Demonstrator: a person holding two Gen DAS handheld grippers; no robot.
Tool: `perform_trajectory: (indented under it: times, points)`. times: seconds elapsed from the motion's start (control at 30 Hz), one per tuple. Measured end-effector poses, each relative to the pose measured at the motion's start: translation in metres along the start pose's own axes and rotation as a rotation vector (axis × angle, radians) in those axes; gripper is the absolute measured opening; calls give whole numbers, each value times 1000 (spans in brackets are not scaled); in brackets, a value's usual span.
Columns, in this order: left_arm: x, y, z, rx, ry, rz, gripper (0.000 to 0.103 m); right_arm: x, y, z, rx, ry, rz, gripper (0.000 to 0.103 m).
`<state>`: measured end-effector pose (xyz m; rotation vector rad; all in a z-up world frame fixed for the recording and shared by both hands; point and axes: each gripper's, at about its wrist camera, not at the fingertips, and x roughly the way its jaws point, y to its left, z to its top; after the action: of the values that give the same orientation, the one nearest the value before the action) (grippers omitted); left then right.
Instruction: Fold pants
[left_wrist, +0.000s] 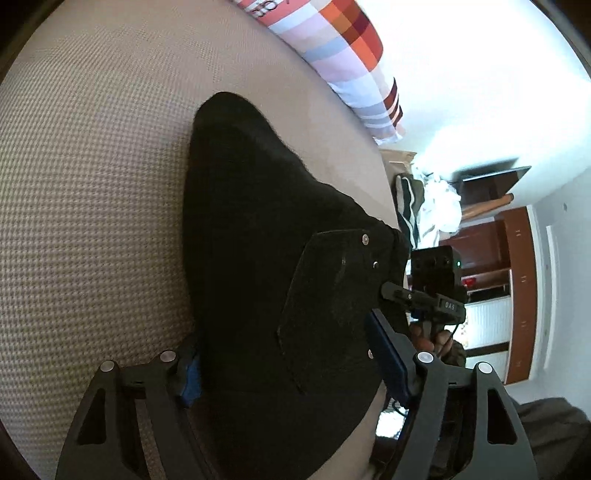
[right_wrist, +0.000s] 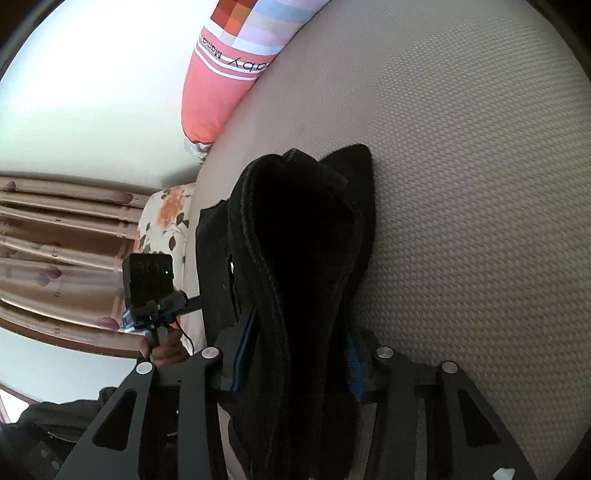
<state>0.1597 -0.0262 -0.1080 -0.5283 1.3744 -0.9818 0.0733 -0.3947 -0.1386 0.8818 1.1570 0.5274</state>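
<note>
Both claws are clamping the black pants (left_wrist: 258, 258): left claw (left_wrist: 291, 373), right claw (right_wrist: 299, 362). The garment's long axis is running straight ahead of each claw over the bed (left_wrist: 92, 166).

black pants (left_wrist: 258, 229) bunched, lifted off bedding
</note>
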Motion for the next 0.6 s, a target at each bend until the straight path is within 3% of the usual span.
perform_trajectory:
  times: [0.13, 0.27, 0.37, 0.6]
  points:
    - [2, -3, -5, 13, -33, 49, 62, 8, 8, -1, -4, -26, -8, 39]
    - [0, -4, -10, 13, -56, 153, 34, 11, 13, -5, 8, -49, -30, 38]
    - [0, -8, -14, 15, -80, 205, 32, 12, 17, -8, 11, -67, -55, 37]
    - [10, -39, -24, 94, -118, 428, 31, 20, 41, -13, -17, -110, -184, 37]
